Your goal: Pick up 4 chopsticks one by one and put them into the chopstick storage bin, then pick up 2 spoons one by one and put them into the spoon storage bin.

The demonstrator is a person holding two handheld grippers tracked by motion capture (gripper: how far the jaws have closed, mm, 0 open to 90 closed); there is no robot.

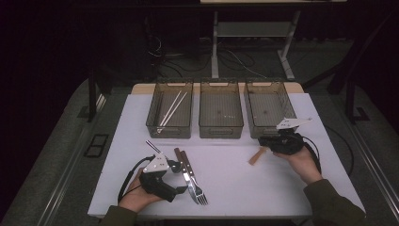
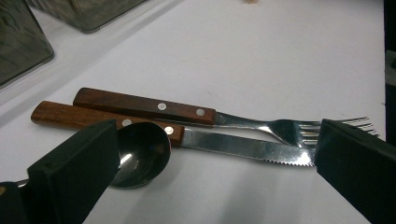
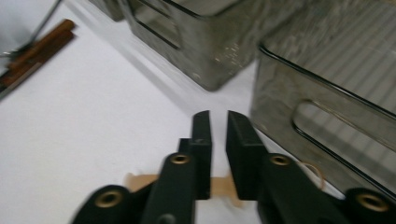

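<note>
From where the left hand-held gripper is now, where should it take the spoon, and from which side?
Probably at the round steel bowl of the spoon, coming down from above. In the left gripper view the bowl lies free on the white table, touching the wooden-handled knife at one edge. The left hand-held gripper is wide open over it. The spoon's stem is hidden behind one jaw.

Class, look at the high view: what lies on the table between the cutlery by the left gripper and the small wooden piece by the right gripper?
Nothing: in the high view the white table is bare between the cutlery and the wooden piece.
</note>
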